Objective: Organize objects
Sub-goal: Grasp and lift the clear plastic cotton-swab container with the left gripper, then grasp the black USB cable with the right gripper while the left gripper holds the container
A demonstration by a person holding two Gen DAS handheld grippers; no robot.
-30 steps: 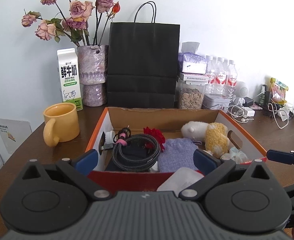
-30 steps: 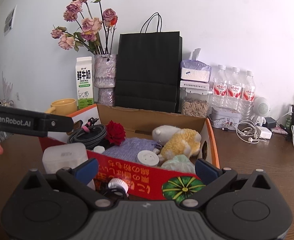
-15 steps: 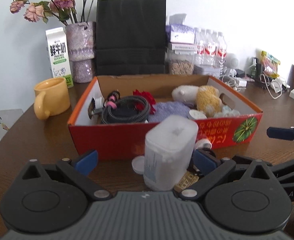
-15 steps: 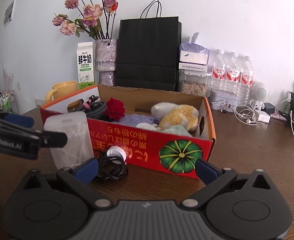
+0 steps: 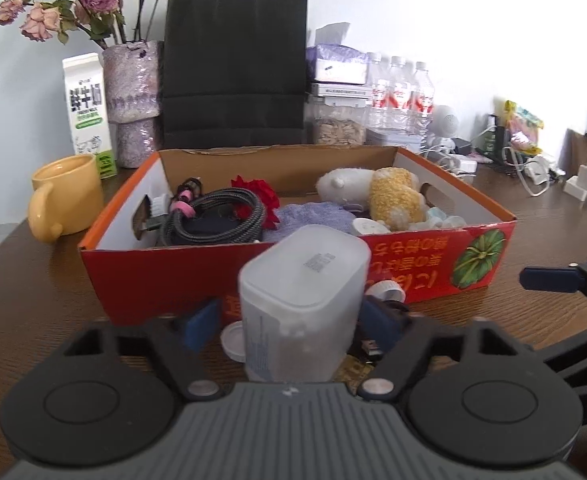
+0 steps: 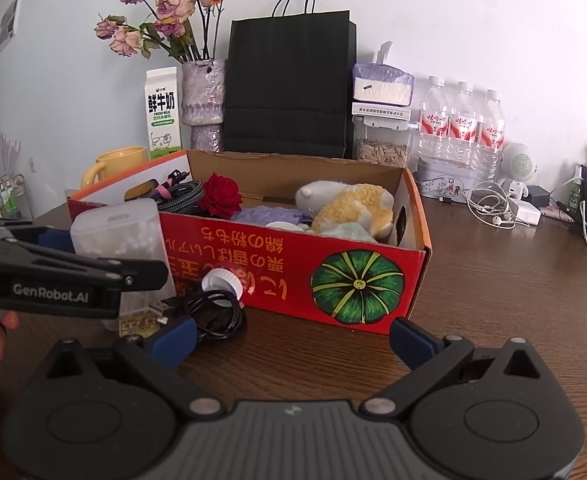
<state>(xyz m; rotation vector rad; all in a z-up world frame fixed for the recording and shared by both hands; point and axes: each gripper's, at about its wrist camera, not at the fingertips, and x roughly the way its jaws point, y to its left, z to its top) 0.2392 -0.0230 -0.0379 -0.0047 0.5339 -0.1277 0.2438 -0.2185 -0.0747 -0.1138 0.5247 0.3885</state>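
Note:
A frosted white plastic container (image 5: pixel 303 304) stands on the table in front of the red cardboard box (image 5: pixel 165 280). My left gripper (image 5: pixel 293 324) has its blue pads on both sides of it, shut on it. It also shows in the right wrist view (image 6: pixel 123 240), behind the left gripper's arm. My right gripper (image 6: pixel 293 340) is open and empty, low over the table before the box (image 6: pixel 333 276). A white cap (image 6: pixel 221 282) and a coiled black USB cable (image 6: pixel 213 312) lie next to the container. The box holds a cable coil (image 5: pixel 213 216), a red rose (image 5: pixel 259 196), a purple cloth and plush toys (image 5: pixel 389 196).
A yellow mug (image 5: pixel 67 198), milk carton (image 5: pixel 89 112), vase of dried roses (image 5: pixel 133 96), black paper bag (image 5: pixel 235 68), seed jar and water bottles (image 5: pixel 397 92) stand behind the box. Chargers and cables (image 5: pixel 533 168) lie at the right.
The left gripper has closed from wide open onto the white container, which now stands on the table in front of the box. The right gripper moved lower and nearer the table.

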